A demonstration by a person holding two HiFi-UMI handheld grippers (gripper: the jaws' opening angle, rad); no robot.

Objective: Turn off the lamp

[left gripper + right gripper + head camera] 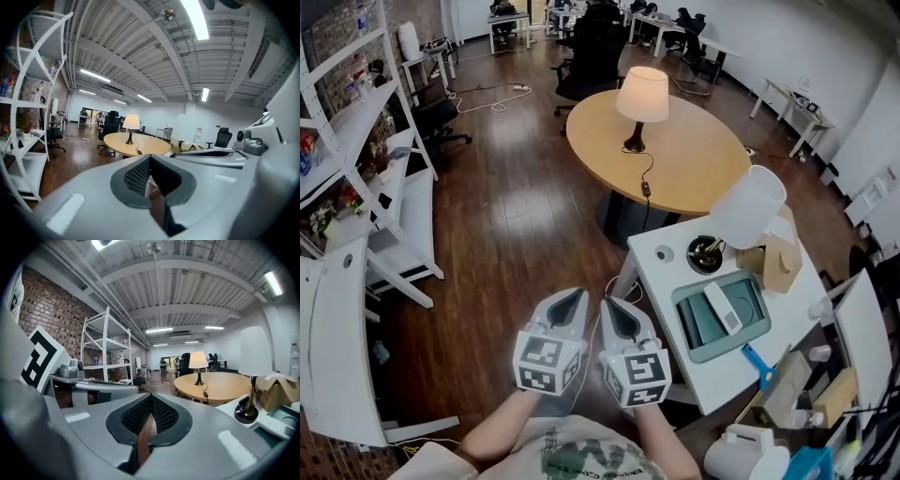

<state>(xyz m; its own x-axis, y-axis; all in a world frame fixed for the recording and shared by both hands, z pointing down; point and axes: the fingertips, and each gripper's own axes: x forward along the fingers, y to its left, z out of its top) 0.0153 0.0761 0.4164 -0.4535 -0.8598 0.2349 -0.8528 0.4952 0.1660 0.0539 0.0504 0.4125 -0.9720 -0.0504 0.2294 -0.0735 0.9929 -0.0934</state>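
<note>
A dark wooden floor fills an open office, seen from above. A tall white shelving unit stands along the left side. A round, light wooden table sits in the upper middle. A white desk stands just in front of it, on the right.

Low in the centre, a person's two forearms hold a pair of grey grippers side by side over the floor. The left gripper has its jaws together, tips touching, with nothing between them. The right gripper is closed the same way and is also empty. Both point towards the round table and are well apart from it.

The lamp stands on the far left part of the round table. Its cream shade glows, so it is on. A dark cord trails from its base across the tabletop to a small in-line switch near the table's front edge.

On the white desk are a second lamp with an unlit white shade, a cardboard box just beside it, and a teal tray.
</note>
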